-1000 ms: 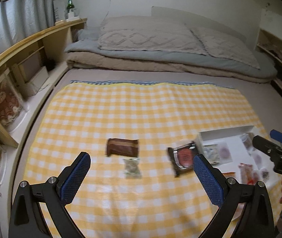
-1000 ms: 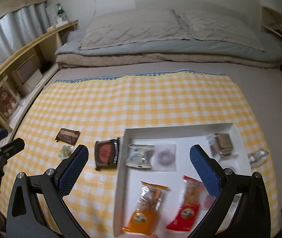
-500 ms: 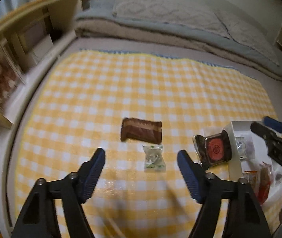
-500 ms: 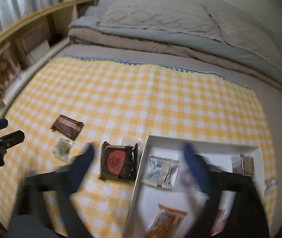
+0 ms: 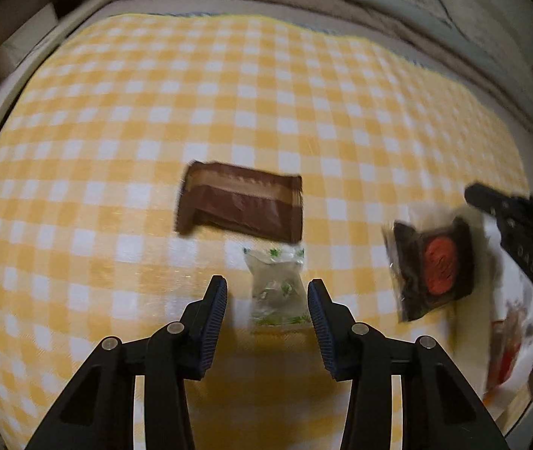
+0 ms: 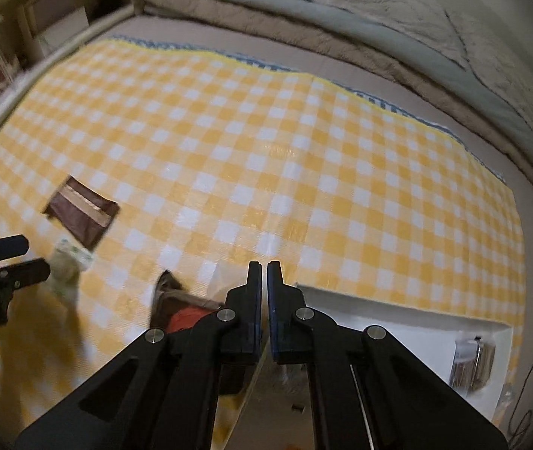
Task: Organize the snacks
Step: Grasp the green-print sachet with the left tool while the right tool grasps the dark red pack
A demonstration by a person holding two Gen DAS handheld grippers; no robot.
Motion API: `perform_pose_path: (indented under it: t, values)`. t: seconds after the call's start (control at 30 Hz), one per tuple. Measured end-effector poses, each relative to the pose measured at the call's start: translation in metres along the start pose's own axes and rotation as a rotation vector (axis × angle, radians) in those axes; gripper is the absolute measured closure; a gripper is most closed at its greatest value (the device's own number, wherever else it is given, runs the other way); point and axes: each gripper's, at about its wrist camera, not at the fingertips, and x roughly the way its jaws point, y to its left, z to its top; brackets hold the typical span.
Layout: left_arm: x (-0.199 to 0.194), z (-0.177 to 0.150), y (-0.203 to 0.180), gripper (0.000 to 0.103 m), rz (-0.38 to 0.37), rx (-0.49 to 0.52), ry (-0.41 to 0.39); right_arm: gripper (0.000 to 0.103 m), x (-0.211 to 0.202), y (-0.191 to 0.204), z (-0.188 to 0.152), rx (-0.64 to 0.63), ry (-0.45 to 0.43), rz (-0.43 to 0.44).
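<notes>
Left gripper (image 5: 266,300) points steeply down over the yellow-and-white checked cloth (image 5: 229,93); its jaws have just been closing and now stand narrowly apart, with the small clear packet with green print (image 5: 276,288) lying flat between the blue pads. A gap shows on each side of the packet, so the pads are not pressing on it. Just beyond the packet, nearly touching its far edge, lies the brown wrapped bar (image 5: 242,206), flat on the cloth. To the right of both, the dark packet with a red round centre (image 5: 435,266) lies against the near-left edge of the white tray (image 6: 398,311); whether it overlaps the rim cannot be told through the blur. Right gripper (image 6: 264,273) hangs over the tray's left edge, its jaws brought together with only a thin slit left and nothing between the pads; they have just been closing. The dark packet sits partly hidden under its left finger (image 6: 253,292). Inside the tray, at the far right, a clear-wrapped brownish snack (image 6: 471,363) lies flat; other contents are blurred. Folded grey and beige bedding (image 6: 341,18) lies at the far end of the cloth.
</notes>
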Motion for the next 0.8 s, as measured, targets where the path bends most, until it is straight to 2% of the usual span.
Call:
perform_pose_path:
  t: [0.07,0.1,0.2,0.43,0.5,0.63,0.67,0.73,0.77,0.8]
  values:
    - [0.010,-0.001,-0.007,0.060,0.016,0.040,0.021,0.100,0.012,0.003,-0.001,-0.028,0.034,0.001]
    - [0.013,-0.001,-0.010,0.065,0.029,0.061,0.028,0.100,0.017,0.007,-0.004,-0.048,0.060,0.013]
    - [0.018,0.000,-0.013,0.066,0.066,0.090,0.040,0.101,0.022,0.024,-0.015,-0.140,0.125,0.057]
    - [0.010,-0.002,0.002,0.068,0.103,0.060,0.024,0.101,0.014,0.044,-0.042,-0.170,0.259,0.283]
    - [0.005,-0.003,0.014,0.069,0.108,0.048,0.010,0.101,0.003,0.043,-0.045,-0.156,0.246,0.335]
    - [-0.007,-0.006,0.029,0.070,0.111,0.024,-0.013,0.099,-0.028,0.025,-0.040,-0.093,0.129,0.413]
    - [-0.010,-0.008,0.033,0.070,0.108,0.019,-0.018,0.095,-0.032,0.021,-0.038,-0.087,0.112,0.424]
    - [-0.018,-0.015,0.039,0.070,0.102,0.009,-0.029,0.071,-0.039,0.017,-0.040,-0.094,0.094,0.446]
    - [-0.021,-0.015,0.044,0.070,0.099,0.002,-0.036,0.047,-0.040,0.019,-0.042,-0.120,0.089,0.441]
    - [-0.025,-0.016,0.050,0.070,0.097,-0.005,-0.042,0.032,-0.040,0.024,-0.046,-0.163,0.085,0.434]
